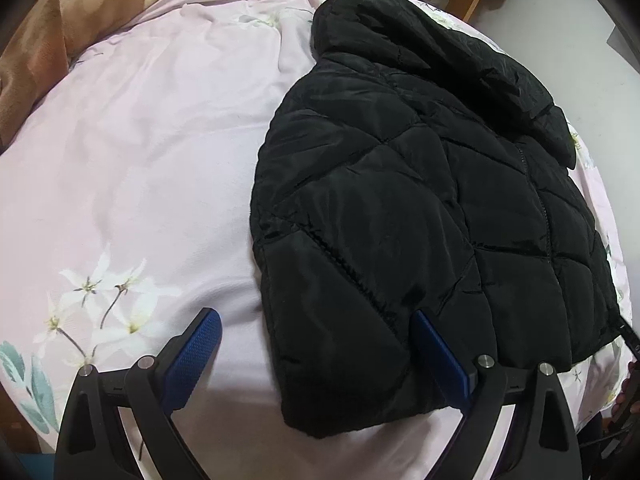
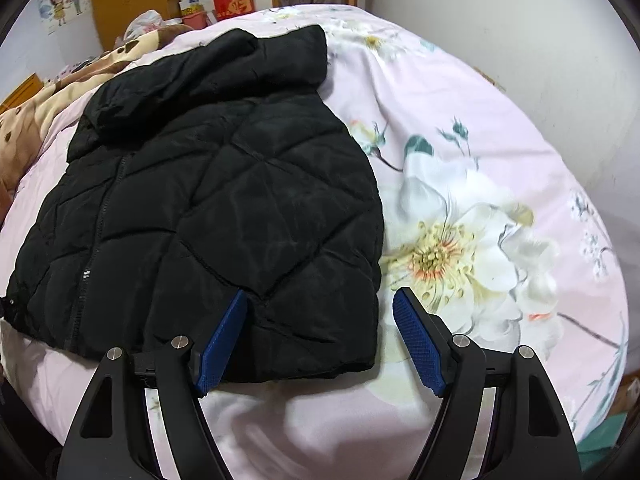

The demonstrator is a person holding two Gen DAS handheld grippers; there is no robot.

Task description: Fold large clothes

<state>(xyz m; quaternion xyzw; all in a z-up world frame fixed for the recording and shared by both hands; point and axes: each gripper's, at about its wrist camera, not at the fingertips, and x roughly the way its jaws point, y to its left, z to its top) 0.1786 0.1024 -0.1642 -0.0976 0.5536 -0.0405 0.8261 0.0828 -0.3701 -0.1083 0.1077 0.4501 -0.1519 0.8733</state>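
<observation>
A black quilted puffer jacket lies flat on a pink floral bed sheet, front up, zipper closed, sleeves folded in, hood at the far end. My left gripper is open and hovers over the jacket's near left hem corner; its right finger is above the fabric, its left finger above the sheet. In the right wrist view the jacket fills the left half. My right gripper is open over the jacket's near right hem corner, left finger above the fabric, right finger above the sheet.
A brown and cream blanket lies at the far left of the bed, also seen in the right wrist view. A white wall runs along the bed's right side. Wooden furniture and boxes stand beyond the bed's far end.
</observation>
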